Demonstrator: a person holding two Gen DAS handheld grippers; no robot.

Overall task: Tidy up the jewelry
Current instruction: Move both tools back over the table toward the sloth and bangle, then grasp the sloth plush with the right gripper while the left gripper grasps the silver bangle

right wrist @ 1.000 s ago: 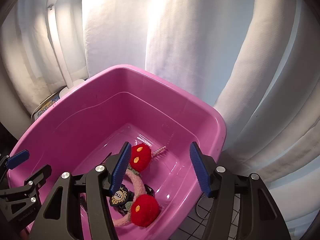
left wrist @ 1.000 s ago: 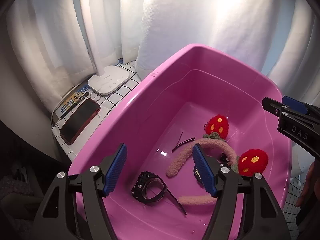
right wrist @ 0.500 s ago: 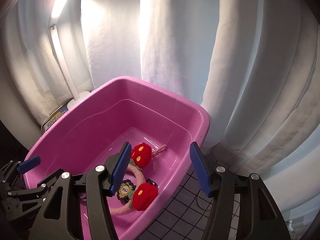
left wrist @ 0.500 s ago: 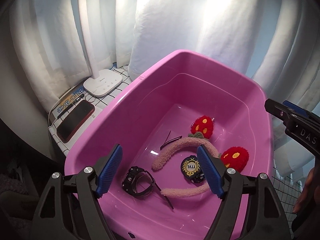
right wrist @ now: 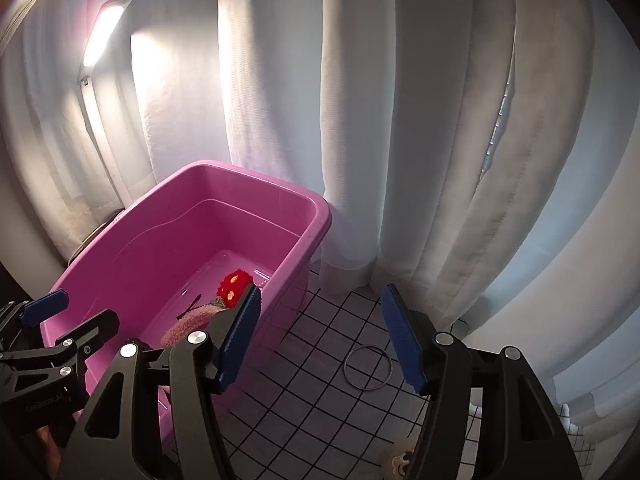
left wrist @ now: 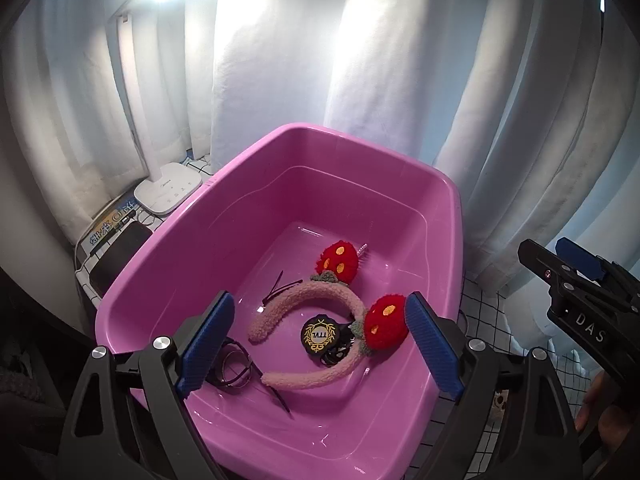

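Observation:
A pink tub (left wrist: 280,208) holds a fuzzy pink headband (left wrist: 320,296) with two red strawberry pompoms, a black badge with gold lettering (left wrist: 320,334), black hair pins (left wrist: 280,286) and a dark bracelet (left wrist: 234,372). My left gripper (left wrist: 320,344) hovers above the tub's near end; its jaws are opening and grip nothing. My right gripper (right wrist: 320,340) hangs over the gridded cloth beside the tub (right wrist: 192,240), jaws opening slightly, nothing between them. A thin metal ring (right wrist: 367,367) lies on the cloth just ahead of it.
A white lamp base (left wrist: 168,192), a phone (left wrist: 116,256) and a booklet sit left of the tub. White curtains (right wrist: 420,120) close off the back. A cream fuzzy item (right wrist: 398,458) lies at the near edge of the gridded cloth (right wrist: 312,400).
Both grippers have drawn back and up from the tub. The left jaws have spread wider. The right view has swung right, bringing the cloth and the metal ring into sight.

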